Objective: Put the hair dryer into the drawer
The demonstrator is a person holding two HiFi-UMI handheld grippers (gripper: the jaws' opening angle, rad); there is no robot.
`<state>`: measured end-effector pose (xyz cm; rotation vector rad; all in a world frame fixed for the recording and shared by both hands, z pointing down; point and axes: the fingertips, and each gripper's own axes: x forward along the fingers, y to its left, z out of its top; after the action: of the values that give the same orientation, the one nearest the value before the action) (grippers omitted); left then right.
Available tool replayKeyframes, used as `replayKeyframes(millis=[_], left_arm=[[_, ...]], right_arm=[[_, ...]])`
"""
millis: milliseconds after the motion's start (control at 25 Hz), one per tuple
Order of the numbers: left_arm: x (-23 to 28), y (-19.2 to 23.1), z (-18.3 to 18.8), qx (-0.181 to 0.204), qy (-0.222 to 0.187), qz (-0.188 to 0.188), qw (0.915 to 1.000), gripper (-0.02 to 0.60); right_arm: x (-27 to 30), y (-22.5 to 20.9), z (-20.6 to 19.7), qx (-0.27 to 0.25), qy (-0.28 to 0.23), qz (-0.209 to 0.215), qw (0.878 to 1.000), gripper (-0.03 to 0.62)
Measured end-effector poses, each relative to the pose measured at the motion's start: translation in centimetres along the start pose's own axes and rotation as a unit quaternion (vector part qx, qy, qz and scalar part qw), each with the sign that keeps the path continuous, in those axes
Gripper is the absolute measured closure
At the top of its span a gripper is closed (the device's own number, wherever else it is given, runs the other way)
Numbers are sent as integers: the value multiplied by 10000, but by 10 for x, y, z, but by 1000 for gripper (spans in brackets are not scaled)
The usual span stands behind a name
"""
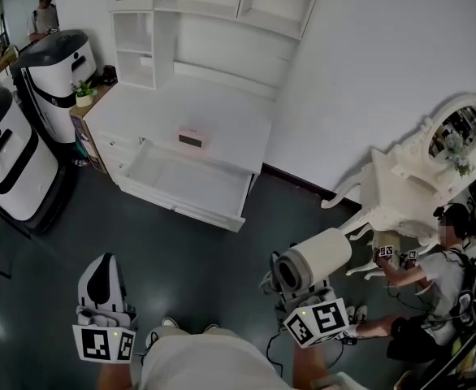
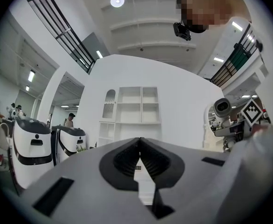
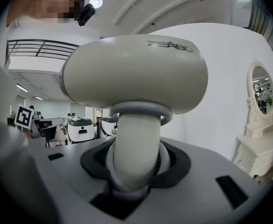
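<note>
One gripper is loaded: the right gripper (image 1: 293,287) clamps the hair dryer (image 1: 319,258) by its handle, well apart from the open drawer (image 1: 185,179); the left gripper (image 1: 101,281) is closed, empty. Top-heavy, it could swivel and clip the drawer front.

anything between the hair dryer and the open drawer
Nothing visible does. The hair dryer, held in the right gripper, has only dark floor between it and the drawer, which stands open.
</note>
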<state>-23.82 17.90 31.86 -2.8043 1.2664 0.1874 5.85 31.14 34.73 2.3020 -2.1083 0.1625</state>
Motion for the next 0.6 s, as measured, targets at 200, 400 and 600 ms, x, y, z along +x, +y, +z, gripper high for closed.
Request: replayKeyframes(millis=[200,400,600], left_arm=[[-12,-9,-9,3,108,151,9998,566],[-26,-16,-20,-11,259,325,9991,566],[-28,-15,-32,-21,428,373,9984,566]], right_arm=[[-6,-2,-6,53,-55,234,9997,402],[-6,-4,-18,32,8,397,9992,402],[2,-3,-28,93,104,495,9987,402]])
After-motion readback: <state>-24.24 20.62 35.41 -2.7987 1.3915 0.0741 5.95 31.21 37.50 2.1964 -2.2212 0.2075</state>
